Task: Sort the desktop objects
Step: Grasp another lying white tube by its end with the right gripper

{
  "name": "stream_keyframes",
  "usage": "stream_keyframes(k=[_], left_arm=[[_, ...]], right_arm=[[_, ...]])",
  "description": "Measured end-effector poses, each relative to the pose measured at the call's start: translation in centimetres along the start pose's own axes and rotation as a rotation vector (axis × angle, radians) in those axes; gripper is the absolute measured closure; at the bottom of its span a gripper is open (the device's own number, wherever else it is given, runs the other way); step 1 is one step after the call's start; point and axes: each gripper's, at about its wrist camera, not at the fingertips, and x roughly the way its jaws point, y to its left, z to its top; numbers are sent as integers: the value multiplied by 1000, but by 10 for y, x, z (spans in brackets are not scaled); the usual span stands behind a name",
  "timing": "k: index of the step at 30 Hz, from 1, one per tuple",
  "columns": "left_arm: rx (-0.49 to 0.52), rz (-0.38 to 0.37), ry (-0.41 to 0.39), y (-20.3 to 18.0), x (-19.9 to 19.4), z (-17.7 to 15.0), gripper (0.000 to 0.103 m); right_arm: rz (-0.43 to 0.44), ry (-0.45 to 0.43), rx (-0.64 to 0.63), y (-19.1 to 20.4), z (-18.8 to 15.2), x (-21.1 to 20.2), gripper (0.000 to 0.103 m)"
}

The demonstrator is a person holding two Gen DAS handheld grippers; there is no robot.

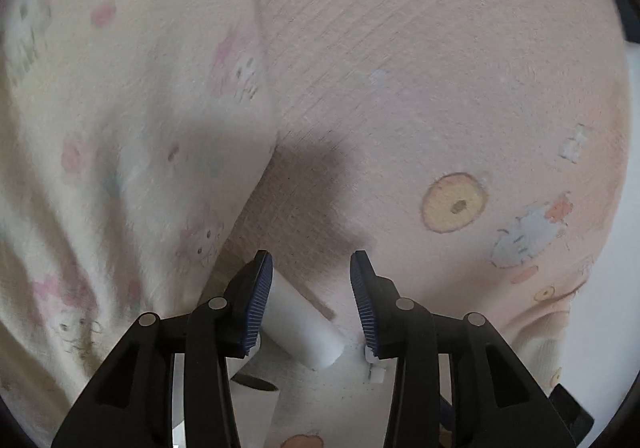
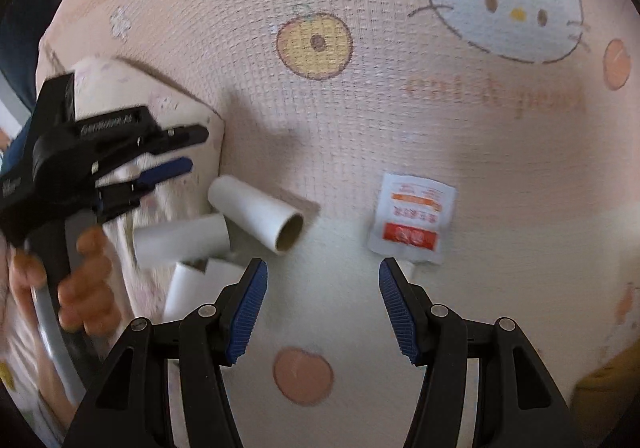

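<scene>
We see a white paper tube [image 2: 256,212] lying flat on the pink cloth [image 2: 360,120], its long axis running diagonally in the right wrist view, with the open brown-lined end pointing down and to the right and the closed-looking end up and to the left. Just beside it, touching or nearly so, a 2nd tube [image 2: 182,240] lies closer to level, its long axis left to right, and 2 more tube ends [image 2: 188,284] poke out below it, partly hidden by our right gripper [image 2: 322,308]. To the right of the tubes, apart from them, a small white packet [image 2: 412,218] with orange and red print lies flat on the cloth. Our right gripper hovers over the cloth between tubes and packet with its blue-padded jaws spread wide, holding nothing. In the left wrist view, our left gripper [image 1: 312,304] also has its jaws spread, and a tube [image 1: 300,324] lies between them, slanting from upper left to lower right and touching the left pad; we cannot tell whether the right pad touches it. A cream printed cloth [image 1: 120,128] lies to the left, overlapping the pink one.
</scene>
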Motion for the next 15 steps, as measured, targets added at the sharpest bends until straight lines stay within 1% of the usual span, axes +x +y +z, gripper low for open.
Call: stream_keyframes(k=[2, 3, 6, 8, 10, 13, 15], left_arm=[[4, 22, 20, -2, 8, -1, 59], [25, 45, 24, -5, 11, -1, 59], [75, 106, 5, -10, 12, -4, 59], [79, 145, -5, -10, 13, -4, 59], [61, 185, -2, -6, 16, -3, 59], [6, 169, 19, 5, 19, 1, 59], [-20, 161, 18, 11, 19, 3, 59]], right_arm=[[-10, 16, 16, 1, 4, 12, 47], [-8, 24, 23, 1, 4, 17, 47], [29, 42, 65, -1, 7, 30, 47], [55, 57, 103, -4, 8, 39, 47], [62, 81, 132, -6, 9, 49, 47], [74, 99, 144, -7, 11, 57, 47], [86, 103, 143, -5, 13, 62, 47]])
